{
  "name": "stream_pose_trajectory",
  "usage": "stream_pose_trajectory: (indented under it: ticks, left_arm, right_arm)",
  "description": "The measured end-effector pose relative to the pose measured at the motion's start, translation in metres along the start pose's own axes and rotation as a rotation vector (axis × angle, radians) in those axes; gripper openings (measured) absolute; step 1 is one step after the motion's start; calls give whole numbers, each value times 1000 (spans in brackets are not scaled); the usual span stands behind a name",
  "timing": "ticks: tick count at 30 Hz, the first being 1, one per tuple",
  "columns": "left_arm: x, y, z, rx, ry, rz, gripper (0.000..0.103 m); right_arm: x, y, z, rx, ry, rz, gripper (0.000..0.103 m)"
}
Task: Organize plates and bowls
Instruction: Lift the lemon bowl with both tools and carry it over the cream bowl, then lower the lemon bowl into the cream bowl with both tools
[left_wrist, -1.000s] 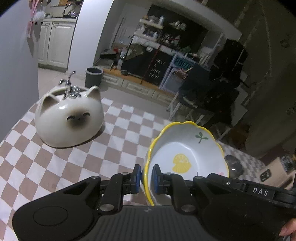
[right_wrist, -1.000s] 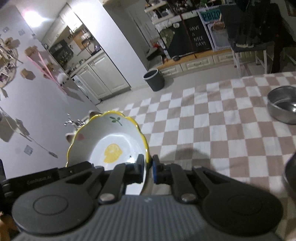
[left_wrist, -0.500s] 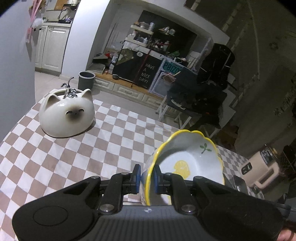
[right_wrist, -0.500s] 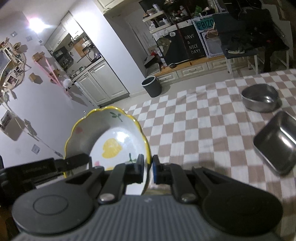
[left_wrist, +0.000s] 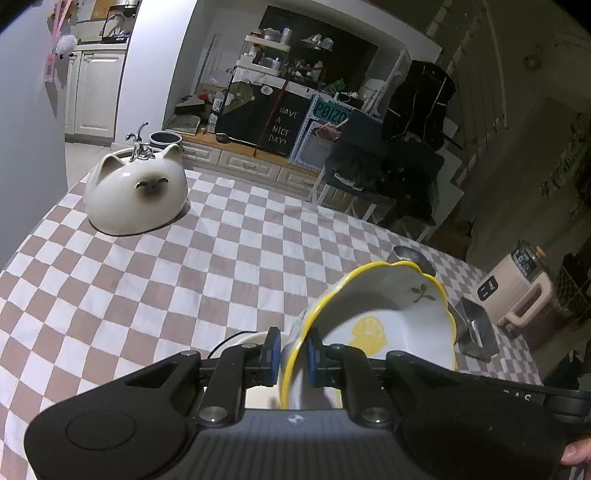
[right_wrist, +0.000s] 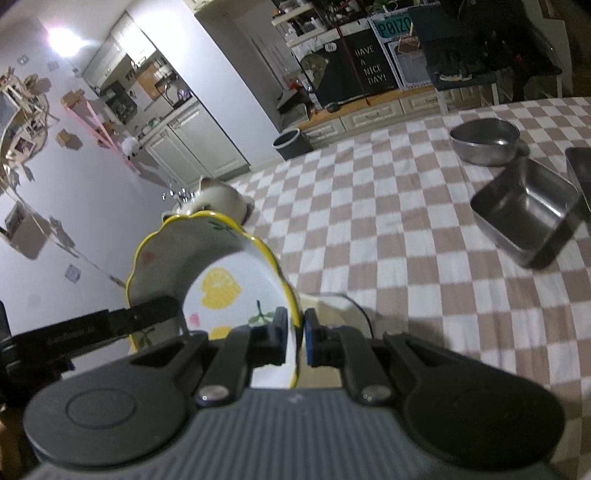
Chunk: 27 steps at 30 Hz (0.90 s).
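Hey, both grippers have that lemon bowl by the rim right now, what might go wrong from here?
1. The left gripper and right gripper pinch only the thin scalloped rim of the lemon bowl; if the hands drift apart or twist, it may slip or chip.
2. Another dish sits just beneath; lowering too fast could knock ceramic on ceramic.
3. The square metal tray lies close on the right.

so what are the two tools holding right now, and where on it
Both hold the lemon bowl by its yellow rim, on opposite sides: the left tool on one edge, the right tool on the other.

Pale dish (left_wrist: 236, 338) under left claw (left_wrist: 291, 356) mostly hidden (rim only); steel tray (right_wrist: 581, 173) far right of right claw (right_wrist: 295, 341) edge-cut.
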<state>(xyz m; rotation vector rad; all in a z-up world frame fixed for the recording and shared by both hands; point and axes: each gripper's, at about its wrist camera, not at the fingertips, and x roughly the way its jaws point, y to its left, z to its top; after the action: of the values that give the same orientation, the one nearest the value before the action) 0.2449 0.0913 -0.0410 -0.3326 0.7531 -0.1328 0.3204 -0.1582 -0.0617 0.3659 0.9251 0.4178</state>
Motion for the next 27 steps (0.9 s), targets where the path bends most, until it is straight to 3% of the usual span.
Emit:
stream_pose_trajectory:
  ticks: [27]
  left_arm:
    - [35,16,-22,28,146,75,15]
  right_arm:
    - [36,0,-22,-23,149,-76,12]
